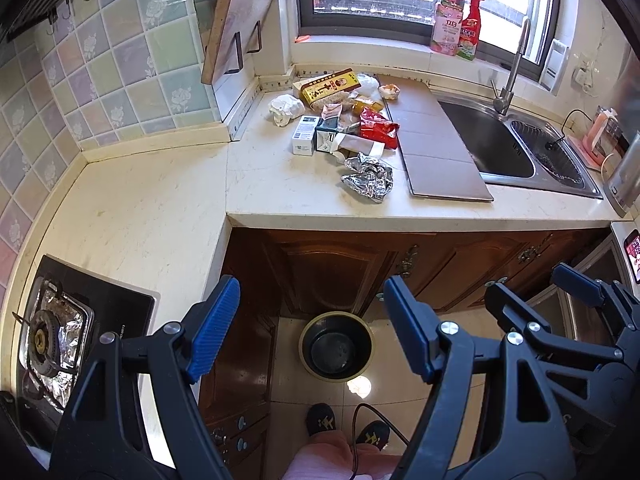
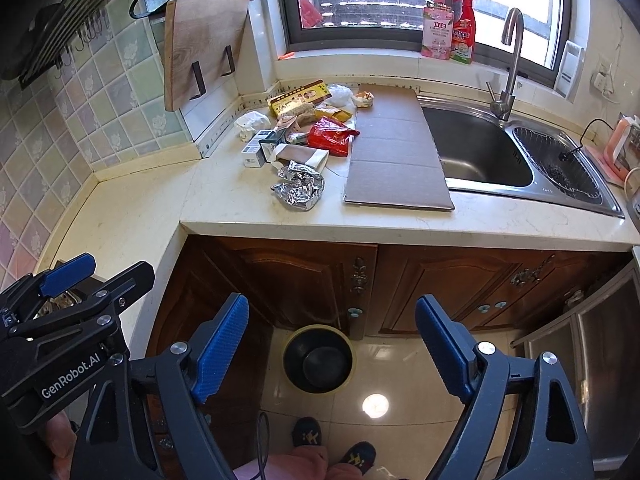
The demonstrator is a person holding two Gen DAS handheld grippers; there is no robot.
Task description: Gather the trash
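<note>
Trash (image 1: 340,124) lies heaped on the bench (image 1: 160,208) near the back wall, between the leaning cutting board (image 1: 236,16) and the brown mat (image 1: 436,148) that lies beside the sink (image 1: 492,144). In the heap we see a yellow box (image 1: 330,88) at the back, a crumpled white paper (image 1: 285,108) on its left, a small white carton (image 1: 305,135), a red wrapper (image 1: 378,127) touching the mat's edge, and a ball of foil (image 1: 369,176) nearest the bench's front edge. Other pieces are tangled under these, and we cannot tell them apart with any certainty.

We hold both tongs out over the floor in front of the bench, well apart from the heap. Our left tongs (image 1: 312,336) stand wide with nothing between the blue pads (image 1: 214,328). Our right tongs (image 2: 332,352) are likewise spread and hold nothing; they also show at the right edge of the left view (image 1: 524,288), side by side with the left ones.

A round black bin (image 1: 336,346) stands on the tiled floor (image 1: 460,396) below, close against the wooden cabinet doors (image 1: 332,264). It looks bare inside, though its dark bottom is hard to read. Our slippers (image 1: 347,426) show at the lower edge.

On the windowsill stand a pink bottle (image 1: 447,24) and a red spray bottle (image 1: 471,26), touching. A gas stove (image 1: 52,344) lined with foil sits at the far left of the bench
</note>
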